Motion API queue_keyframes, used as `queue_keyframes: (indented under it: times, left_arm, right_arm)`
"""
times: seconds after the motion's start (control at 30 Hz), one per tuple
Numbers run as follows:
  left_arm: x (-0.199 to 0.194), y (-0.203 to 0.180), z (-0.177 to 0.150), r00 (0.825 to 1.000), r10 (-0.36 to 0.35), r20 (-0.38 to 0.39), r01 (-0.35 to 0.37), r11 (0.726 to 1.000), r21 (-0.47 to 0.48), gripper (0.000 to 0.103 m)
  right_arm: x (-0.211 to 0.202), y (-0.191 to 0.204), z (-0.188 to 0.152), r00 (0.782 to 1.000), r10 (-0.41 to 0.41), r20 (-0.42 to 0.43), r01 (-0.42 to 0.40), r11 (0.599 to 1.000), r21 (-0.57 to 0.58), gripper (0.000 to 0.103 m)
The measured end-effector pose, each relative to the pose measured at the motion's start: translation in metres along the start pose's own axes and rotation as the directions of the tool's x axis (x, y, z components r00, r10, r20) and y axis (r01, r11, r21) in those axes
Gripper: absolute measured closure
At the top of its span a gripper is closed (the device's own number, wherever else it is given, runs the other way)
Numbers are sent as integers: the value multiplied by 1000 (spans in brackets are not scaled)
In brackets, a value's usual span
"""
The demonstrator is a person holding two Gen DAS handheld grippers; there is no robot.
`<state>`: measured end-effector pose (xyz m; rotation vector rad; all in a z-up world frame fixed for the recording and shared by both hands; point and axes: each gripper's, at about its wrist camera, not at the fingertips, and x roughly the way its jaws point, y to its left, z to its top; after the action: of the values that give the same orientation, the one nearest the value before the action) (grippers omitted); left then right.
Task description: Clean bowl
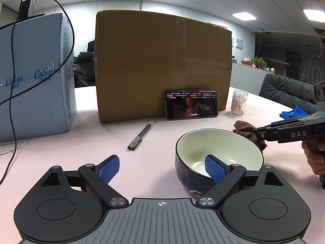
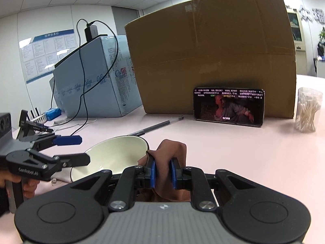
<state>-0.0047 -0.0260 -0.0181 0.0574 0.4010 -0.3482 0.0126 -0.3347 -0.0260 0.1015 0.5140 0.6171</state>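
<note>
Pinching brown cloth (image 2: 172, 148) beside bowl (image 2: 113, 154) rim, right gripper (image 2: 163, 172)

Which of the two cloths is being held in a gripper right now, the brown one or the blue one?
The brown cloth, pinched in the right gripper beside the white-lined dark bowl. The blue cloth lies untouched at the table's far edge.

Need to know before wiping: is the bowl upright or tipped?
Upright. The bowl sits on its base on the table, rim up, white inside showing in both views.
</note>
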Motion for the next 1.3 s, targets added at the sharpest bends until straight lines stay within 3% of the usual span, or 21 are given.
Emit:
queue_keyframes:
  times: [0.27, 0.7, 1.3]
  left_arm:
    - [0, -1, 0, 1000, -2, -2, 2, 1000, 4, 9]
    - [0, -2, 0, 1000, 1, -1, -1, 1000, 15, 9]
    - [0, -2, 0, 1000, -5, -5, 5, 1000, 12, 9]
  right_arm:
    - [17, -6, 4, 1000, 21, -4, -20, 997, 70, 84]
    - [-19, 5, -4, 999, 52, 0, -52, 998, 47, 84]
    - [16, -11, 11, 998, 60, -10, -58, 989, 138, 85]
